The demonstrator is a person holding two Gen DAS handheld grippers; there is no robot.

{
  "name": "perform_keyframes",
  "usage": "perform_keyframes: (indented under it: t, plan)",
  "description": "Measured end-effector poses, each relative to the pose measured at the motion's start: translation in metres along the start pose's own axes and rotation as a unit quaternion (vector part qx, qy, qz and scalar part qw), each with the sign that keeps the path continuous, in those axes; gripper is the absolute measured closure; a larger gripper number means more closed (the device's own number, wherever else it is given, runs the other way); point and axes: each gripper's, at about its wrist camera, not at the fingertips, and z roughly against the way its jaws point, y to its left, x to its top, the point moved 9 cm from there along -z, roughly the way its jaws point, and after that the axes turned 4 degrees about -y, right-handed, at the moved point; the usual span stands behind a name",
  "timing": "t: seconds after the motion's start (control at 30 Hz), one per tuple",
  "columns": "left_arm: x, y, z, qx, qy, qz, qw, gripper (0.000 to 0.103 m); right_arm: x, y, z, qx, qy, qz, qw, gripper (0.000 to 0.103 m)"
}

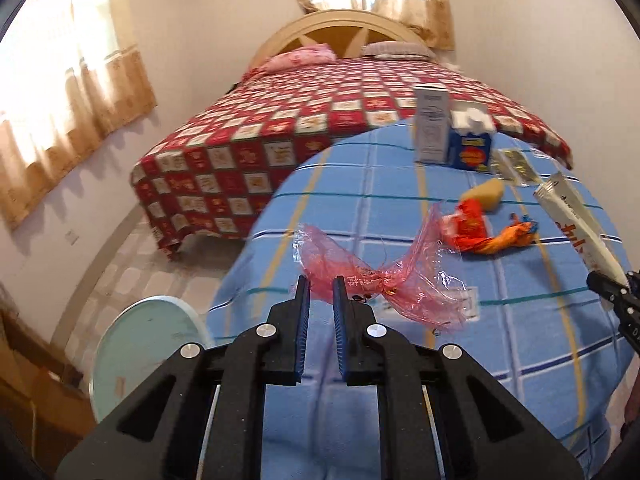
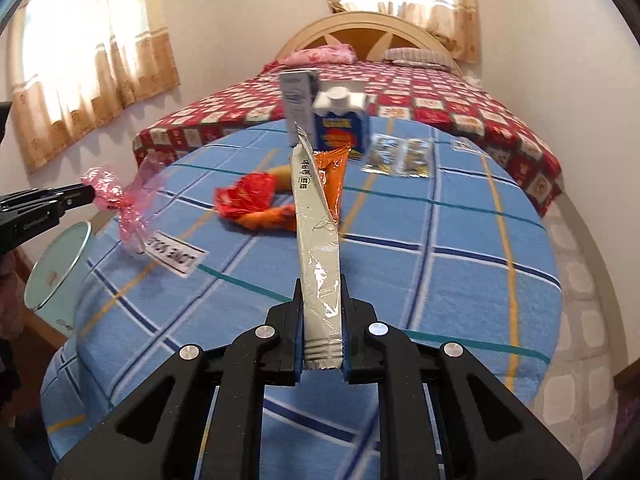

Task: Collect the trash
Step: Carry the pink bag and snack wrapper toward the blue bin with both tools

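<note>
A pink cellophane wrapper (image 1: 380, 280) hangs from the tips of my left gripper (image 1: 320, 284), which is shut on its near end. In the right wrist view this pink wrapper (image 2: 120, 196) is lifted clear of the blue checked tablecloth (image 2: 440, 280) at the table's left edge, pinched by the left gripper (image 2: 90, 194). My right gripper (image 2: 320, 292) is shut on a long silver wrapper (image 2: 316, 220) that sticks up and away from its jaws. From the left wrist the silver wrapper (image 1: 572, 220) and the right gripper (image 1: 604, 280) show at the right edge.
On the cloth lie a red wrapper (image 1: 464, 226), an orange wrapper (image 1: 508, 238), a yellowish lump (image 1: 482, 196), gold sachets (image 1: 514, 166), a blue carton (image 1: 470, 144), a white box (image 1: 430, 128) and a white label (image 2: 176, 256). A pale green round bin (image 1: 148, 344) stands left of the table. A bed (image 1: 320, 112) lies beyond.
</note>
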Motion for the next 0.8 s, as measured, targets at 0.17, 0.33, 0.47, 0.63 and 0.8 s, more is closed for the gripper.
perform_keyframes:
  t: [0.17,0.33,0.47,0.63,0.8]
  plan:
    - [-0.015,0.041,0.009,0.032,0.002,0.016,0.9994,0.091,0.010,0.032,-0.008,0.020,-0.006,0.018,1.000,0.089]
    - [-0.027,0.080,0.018,0.063,0.003,0.029,0.9976,0.091,0.021,0.077,-0.022,0.048,-0.007,0.046,0.998,0.089]
    - [-0.039,0.111,0.024,0.093,0.009,0.038,0.9949,0.091,0.026,0.104,-0.031,0.065,-0.005,0.065,0.996,0.089]
    - [-0.054,0.141,0.028,0.119,0.018,0.045,0.9917,0.091,0.031,0.151,-0.042,0.090,-0.001,0.097,0.991,0.089]
    - [-0.069,0.166,0.030,0.142,0.030,0.053,0.9880,0.091,0.034,0.182,-0.050,0.107,0.002,0.119,0.987,0.089]
